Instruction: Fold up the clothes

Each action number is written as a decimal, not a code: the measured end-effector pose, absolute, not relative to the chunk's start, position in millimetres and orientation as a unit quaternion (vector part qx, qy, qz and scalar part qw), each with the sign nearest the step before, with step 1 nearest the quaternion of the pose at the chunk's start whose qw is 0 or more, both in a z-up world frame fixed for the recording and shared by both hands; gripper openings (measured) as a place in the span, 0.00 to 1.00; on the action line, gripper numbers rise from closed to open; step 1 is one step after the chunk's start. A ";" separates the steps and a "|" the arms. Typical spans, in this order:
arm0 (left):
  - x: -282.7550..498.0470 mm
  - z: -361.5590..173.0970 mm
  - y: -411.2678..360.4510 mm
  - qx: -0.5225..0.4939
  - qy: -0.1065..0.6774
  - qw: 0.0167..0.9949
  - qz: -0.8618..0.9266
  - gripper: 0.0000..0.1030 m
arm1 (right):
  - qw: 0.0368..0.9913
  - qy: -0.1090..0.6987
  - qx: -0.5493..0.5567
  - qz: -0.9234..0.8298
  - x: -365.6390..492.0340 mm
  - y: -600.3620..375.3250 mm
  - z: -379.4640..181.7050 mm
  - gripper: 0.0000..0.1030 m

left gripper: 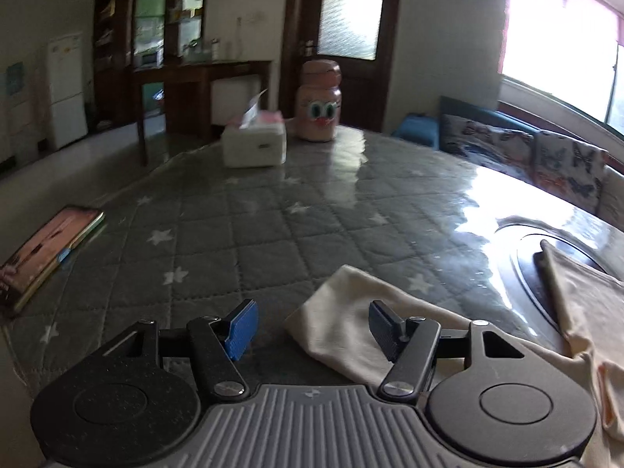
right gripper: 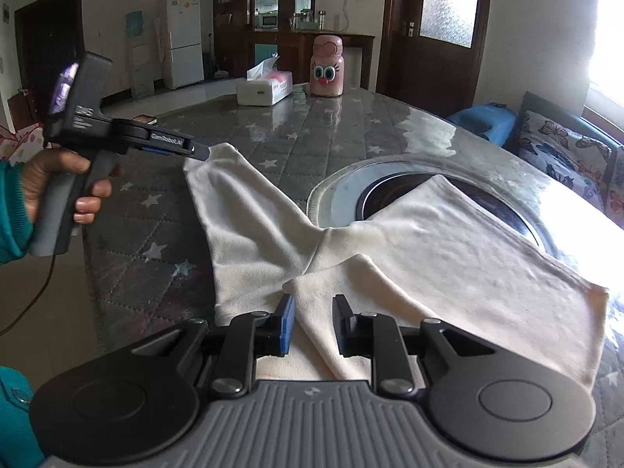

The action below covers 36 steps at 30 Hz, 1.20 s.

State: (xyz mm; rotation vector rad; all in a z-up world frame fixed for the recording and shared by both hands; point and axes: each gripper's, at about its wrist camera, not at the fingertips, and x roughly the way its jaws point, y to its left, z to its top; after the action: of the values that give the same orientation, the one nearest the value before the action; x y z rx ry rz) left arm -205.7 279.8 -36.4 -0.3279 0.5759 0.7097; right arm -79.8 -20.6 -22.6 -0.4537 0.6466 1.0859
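A cream garment lies spread on the table, partly over a dark round inset. One sleeve stretches to the far left. In the right wrist view my left gripper, held by a hand, has its tips at that sleeve's end. In the left wrist view my left gripper is open, with the sleeve end lying between and under its blue pads, unpressed. My right gripper stands narrowly open over a folded flap, whose corner runs between the fingers.
A grey quilted cover with white stars lies under glossy film on the table. At the far end stand a tissue box and a pink bottle with cartoon eyes. A book lies at the left edge. Butterfly cushions sit beyond the right side.
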 end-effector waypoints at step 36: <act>-118.0 46.4 53.0 -0.161 0.251 0.948 -0.106 0.06 | 0.890 0.292 -0.082 0.341 -61.4 -202.3 -9.5 0.24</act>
State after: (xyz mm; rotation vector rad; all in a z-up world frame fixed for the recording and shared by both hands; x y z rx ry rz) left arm -118.0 53.0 46.4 -0.3274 0.5118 -0.2156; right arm -61.4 -202.3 -9.5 -0.1704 0.6074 0.7086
